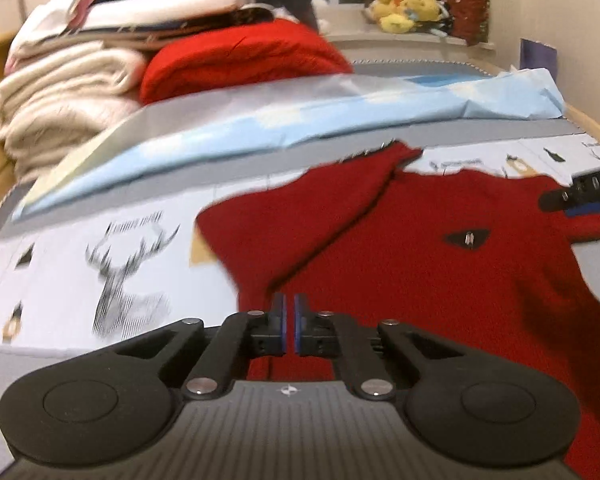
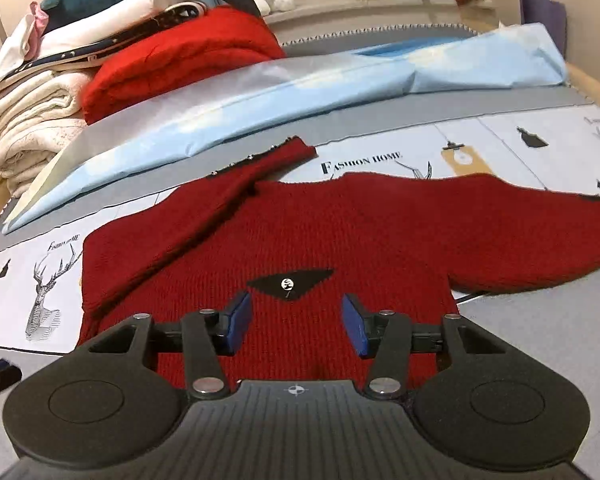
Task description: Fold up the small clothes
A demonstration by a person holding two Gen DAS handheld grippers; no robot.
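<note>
Red sweater (image 2: pixel 340 232) lies on the printed mat (image 2: pixel 500 136); left gripper (image 1: pixel 289 320) pinched closed, empty, right gripper (image 2: pixel 296 320) half-spread, empty, both above it.

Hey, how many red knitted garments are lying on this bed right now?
2. A dark red knitted sweater lies spread flat in front, one sleeve folded across it. A brighter red folded knit sits behind, beside the pile of folded laundry. More may be hidden in that pile.

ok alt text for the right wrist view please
A dark red knit sweater lies flat on a printed mat, one sleeve folded across its body. The right hand-held gripper hovers open above it, empty. Folded clothes are stacked behind.
</note>
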